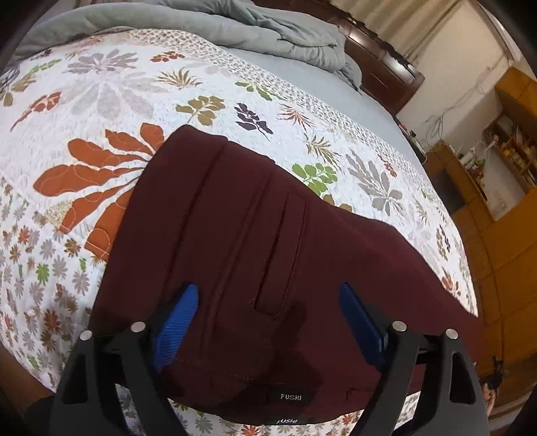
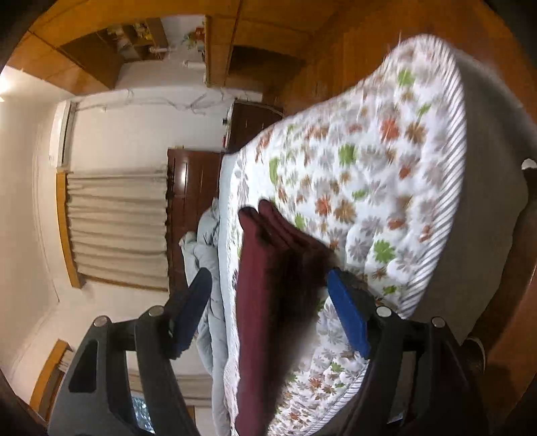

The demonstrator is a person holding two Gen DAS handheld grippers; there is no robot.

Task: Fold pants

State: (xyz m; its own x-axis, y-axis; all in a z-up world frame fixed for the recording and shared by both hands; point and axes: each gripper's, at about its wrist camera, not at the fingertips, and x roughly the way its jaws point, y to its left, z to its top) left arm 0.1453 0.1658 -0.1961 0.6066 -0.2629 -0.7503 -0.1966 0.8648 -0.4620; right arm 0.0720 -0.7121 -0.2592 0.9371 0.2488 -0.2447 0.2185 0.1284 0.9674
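Dark maroon pants (image 1: 255, 241) lie on a white quilt (image 1: 100, 100) printed with orange, green, grey and purple leaves and flowers; beyond it, a pale grey-blue blanket (image 1: 268, 30), dark brown headboard (image 1: 386, 67), beige curtain (image 2: 117, 228) and blue-padded black fingers (image 1: 178, 318).

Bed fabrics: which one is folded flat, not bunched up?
The maroon pants, lying flat in a stack on the floral quilt near the bed's edge. The grey comforter is crumpled in a heap at the headboard end.
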